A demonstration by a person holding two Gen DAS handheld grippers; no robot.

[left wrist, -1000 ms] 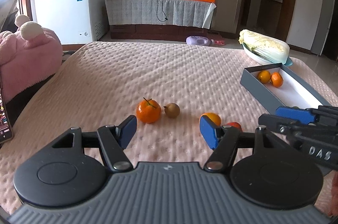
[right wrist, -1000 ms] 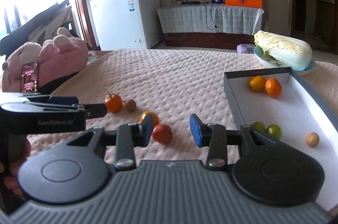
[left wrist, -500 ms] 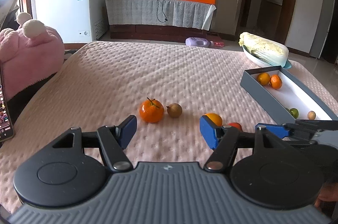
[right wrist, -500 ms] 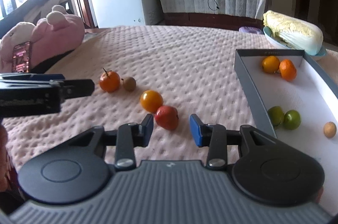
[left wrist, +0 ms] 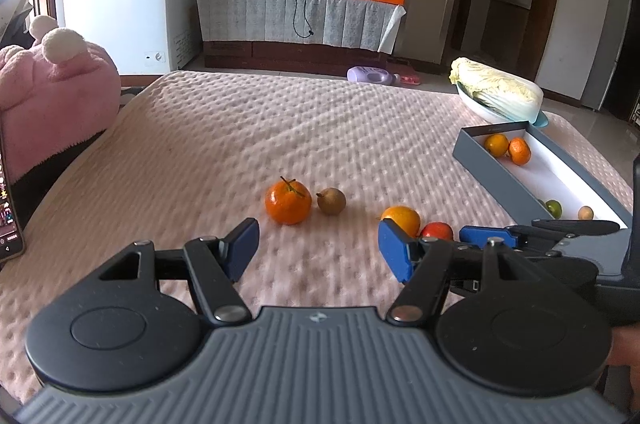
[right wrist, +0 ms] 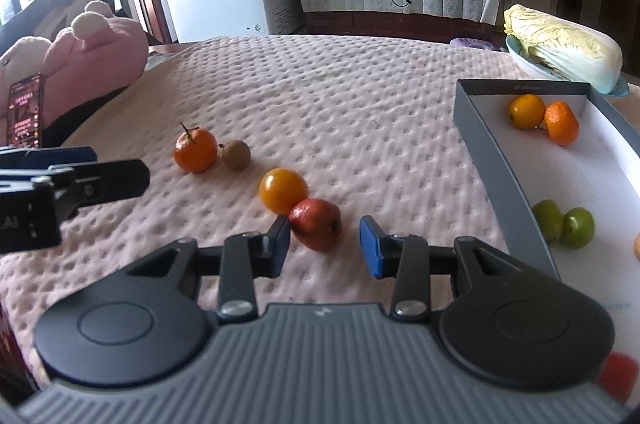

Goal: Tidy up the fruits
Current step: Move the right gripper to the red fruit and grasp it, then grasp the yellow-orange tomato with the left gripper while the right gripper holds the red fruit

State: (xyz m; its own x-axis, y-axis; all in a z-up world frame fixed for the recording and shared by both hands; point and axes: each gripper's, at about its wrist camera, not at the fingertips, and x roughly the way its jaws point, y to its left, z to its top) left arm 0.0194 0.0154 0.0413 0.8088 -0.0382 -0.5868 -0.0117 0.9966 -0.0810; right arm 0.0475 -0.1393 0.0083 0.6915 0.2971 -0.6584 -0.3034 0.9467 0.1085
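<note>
Four loose fruits lie on the pink bedspread: a stemmed tangerine (right wrist: 196, 149), a small brown fruit (right wrist: 236, 154), a yellow-orange fruit (right wrist: 283, 189) and a red fruit (right wrist: 316, 224). My right gripper (right wrist: 325, 246) is open, low over the spread. The red fruit sits at the mouth of its jaws, close against the left finger, and the pads do not press on it. My left gripper (left wrist: 318, 248) is open and empty, a little short of the tangerine (left wrist: 288, 201). The grey box (right wrist: 492, 159) at right holds two orange fruits (right wrist: 526, 111) and two green ones (right wrist: 578, 227).
A cabbage (right wrist: 560, 47) in a bowl lies beyond the box. At the left edge are a pink plush toy (left wrist: 52, 91) and a phone (right wrist: 25, 115). A white freezer (left wrist: 120, 3) and a covered cabinet stand past the bed's far end.
My right gripper has come forward and down, so the red fruit now sits at its fingertips. The left gripper has stayed in place.
</note>
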